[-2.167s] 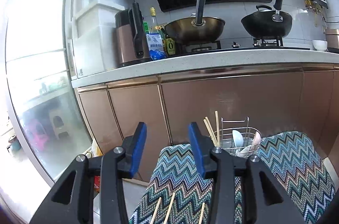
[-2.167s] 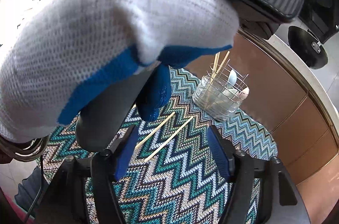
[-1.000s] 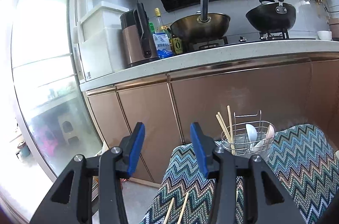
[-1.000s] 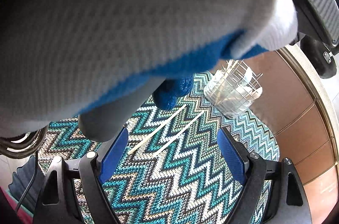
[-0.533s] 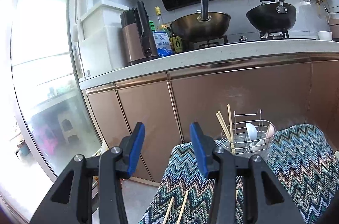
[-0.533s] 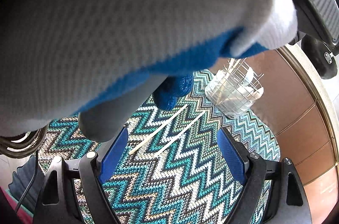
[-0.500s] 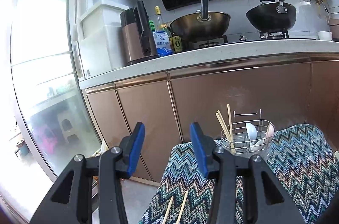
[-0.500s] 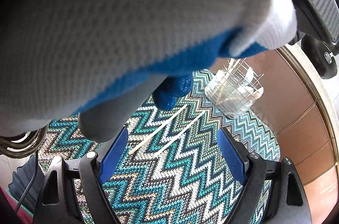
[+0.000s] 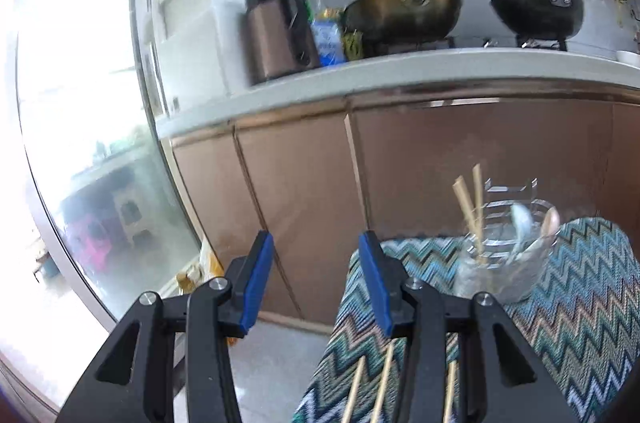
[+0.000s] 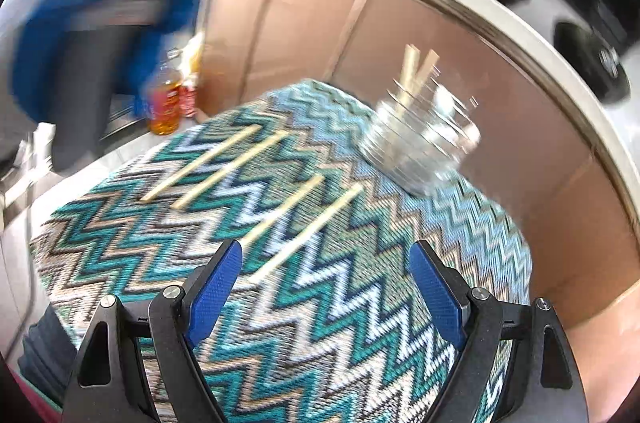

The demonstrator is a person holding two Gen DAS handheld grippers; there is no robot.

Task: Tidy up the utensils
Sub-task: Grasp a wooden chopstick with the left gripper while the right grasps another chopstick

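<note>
A table (image 10: 360, 323) covered in a zigzag-knit cloth of teal, white and brown carries the things. Four loose wooden chopsticks (image 10: 256, 163) lie flat on the cloth, side by side in two pairs, all slanting the same way. Near the far edge stands a wire utensil basket (image 10: 420, 139), blurred, with chopsticks upright in it and pale spoons (image 9: 524, 219) inside.

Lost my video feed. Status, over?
Both grippers open, empty: left, right. Four chopsticks loose on cloth, two already in wire holder. Nothing in the way.
</note>
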